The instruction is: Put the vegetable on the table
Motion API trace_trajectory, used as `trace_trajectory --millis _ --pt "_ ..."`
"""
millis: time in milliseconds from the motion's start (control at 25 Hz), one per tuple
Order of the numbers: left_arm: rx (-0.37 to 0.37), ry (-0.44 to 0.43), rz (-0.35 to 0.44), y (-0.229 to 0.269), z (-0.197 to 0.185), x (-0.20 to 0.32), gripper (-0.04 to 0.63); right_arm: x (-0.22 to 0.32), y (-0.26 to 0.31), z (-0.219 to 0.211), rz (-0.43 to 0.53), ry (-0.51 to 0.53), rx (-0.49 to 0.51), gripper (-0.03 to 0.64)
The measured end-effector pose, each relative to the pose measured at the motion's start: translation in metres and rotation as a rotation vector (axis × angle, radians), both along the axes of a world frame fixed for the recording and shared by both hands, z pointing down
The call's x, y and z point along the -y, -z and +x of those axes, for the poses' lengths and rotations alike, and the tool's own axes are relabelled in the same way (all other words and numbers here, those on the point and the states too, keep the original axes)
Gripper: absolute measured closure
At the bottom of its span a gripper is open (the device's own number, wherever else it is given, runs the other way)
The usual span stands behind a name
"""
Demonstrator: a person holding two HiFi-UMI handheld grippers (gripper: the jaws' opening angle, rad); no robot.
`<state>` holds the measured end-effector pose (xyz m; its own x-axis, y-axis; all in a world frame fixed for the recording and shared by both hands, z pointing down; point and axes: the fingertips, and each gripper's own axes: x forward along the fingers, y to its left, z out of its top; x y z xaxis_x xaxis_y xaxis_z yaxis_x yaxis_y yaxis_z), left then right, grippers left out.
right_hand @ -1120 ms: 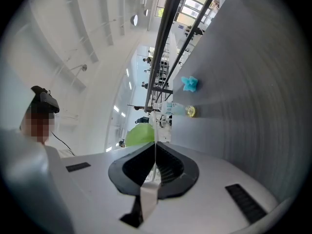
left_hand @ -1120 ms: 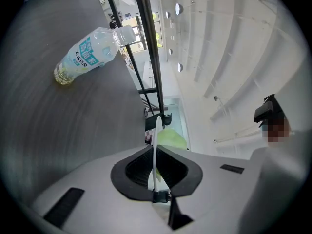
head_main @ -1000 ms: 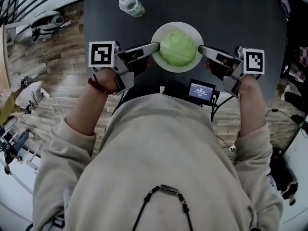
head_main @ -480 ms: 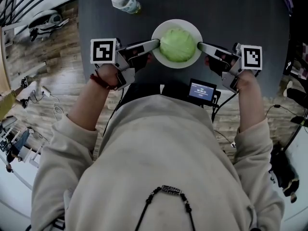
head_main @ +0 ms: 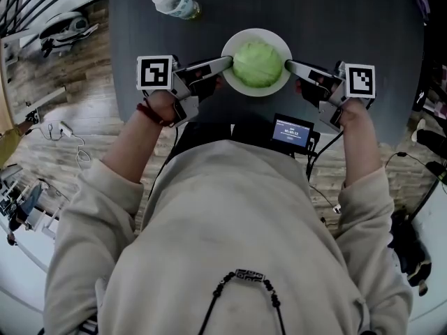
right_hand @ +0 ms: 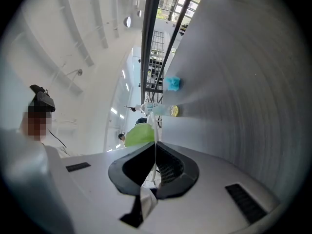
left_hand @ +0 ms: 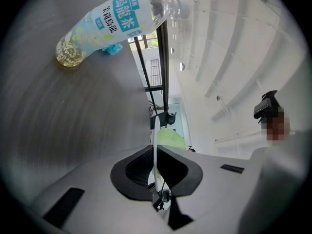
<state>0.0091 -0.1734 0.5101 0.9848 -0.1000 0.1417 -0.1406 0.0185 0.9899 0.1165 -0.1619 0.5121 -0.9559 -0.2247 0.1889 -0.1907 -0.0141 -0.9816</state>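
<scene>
One round, crinkly green cabbage (head_main: 257, 63) on a thin white plate (head_main: 256, 92).

Pale green cabbage (head_main: 258, 62), white plate (head_main: 255, 91) (dark grey table (head_main: 335, 12), wood-grain floor (head_main: 77, 75)).

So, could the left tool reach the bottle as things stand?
Probably not yet: the left tool is shut on the rim of the plate, as is the right tool; the path to the bottle itself looks free.

Head cam overhead; tool cams near plate (head_main: 271, 91)
</scene>
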Motion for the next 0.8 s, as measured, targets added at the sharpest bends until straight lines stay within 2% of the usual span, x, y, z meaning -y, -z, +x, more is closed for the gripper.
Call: trace_trajectory --millis 360,520,800 --pt "-0.030 0.015 0.048 -0.014 0.001 0.000 0.572 -0.001 -0.011 0.002 0.023 0.001 -0.016 0.592" --pt "-0.002 0.016 0.040 -0.029 0.003 -0.003 0.572 -0.004 -0.022 0.006 0.012 0.004 -0.030 0.592" --pt "-0.024 0.041 -0.007 -0.045 0.009 -0.007 0.572 -0.009 -0.050 0.010 -0.027 -0.005 -0.016 0.592"
